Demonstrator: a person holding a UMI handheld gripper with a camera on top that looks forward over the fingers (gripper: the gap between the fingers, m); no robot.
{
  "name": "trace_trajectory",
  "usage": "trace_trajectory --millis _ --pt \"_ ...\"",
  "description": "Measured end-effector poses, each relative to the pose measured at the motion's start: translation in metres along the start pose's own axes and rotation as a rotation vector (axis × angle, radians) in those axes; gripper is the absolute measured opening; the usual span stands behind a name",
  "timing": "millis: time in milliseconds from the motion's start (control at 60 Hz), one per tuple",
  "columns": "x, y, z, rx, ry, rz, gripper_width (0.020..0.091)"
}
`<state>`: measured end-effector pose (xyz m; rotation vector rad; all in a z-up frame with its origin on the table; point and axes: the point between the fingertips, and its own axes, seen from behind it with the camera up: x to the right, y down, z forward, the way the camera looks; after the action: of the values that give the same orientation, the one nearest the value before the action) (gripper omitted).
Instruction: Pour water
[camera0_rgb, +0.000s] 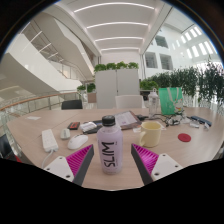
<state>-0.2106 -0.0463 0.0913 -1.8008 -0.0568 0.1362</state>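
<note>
A white bottle (110, 138) with a white cap and the word SLIM down its side stands upright on the pale wooden table (190, 152). It is between my fingers, with a gap at either side. My gripper (113, 152) is open, its pink pads (85, 160) flanking the bottle's lower half without touching it. A yellow cup (152, 129) stands just beyond the right finger. Whether it holds anything I cannot see.
A red lid (184, 137) lies right of the cup and a green translucent jug (170, 100) stands farther back. To the left lie a white object (50, 138), a pink item (77, 142) and a small lying bottle (88, 127). A notebook (127, 120) lies behind the bottle.
</note>
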Motion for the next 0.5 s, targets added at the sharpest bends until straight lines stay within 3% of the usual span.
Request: trace_trajectory --millis 117,150,167,200,283,500 --pt "0.0 0.004 0.055 0.006 0.009 -0.028 0.0828" --pt "0.0 0.006 0.066 0.001 0.008 -0.04 0.0793" --pt "0.0 0.008 0.072 -0.008 0.006 -0.046 0.0738" --pt "-0.001 0.013 0.081 -0.034 -0.006 -0.052 0.0556" --pt "0.0 0.013 0.09 -0.017 0.01 -0.041 0.055" --pt "-0.007 0.012 0.101 -0.024 -0.075 -0.045 0.0403"
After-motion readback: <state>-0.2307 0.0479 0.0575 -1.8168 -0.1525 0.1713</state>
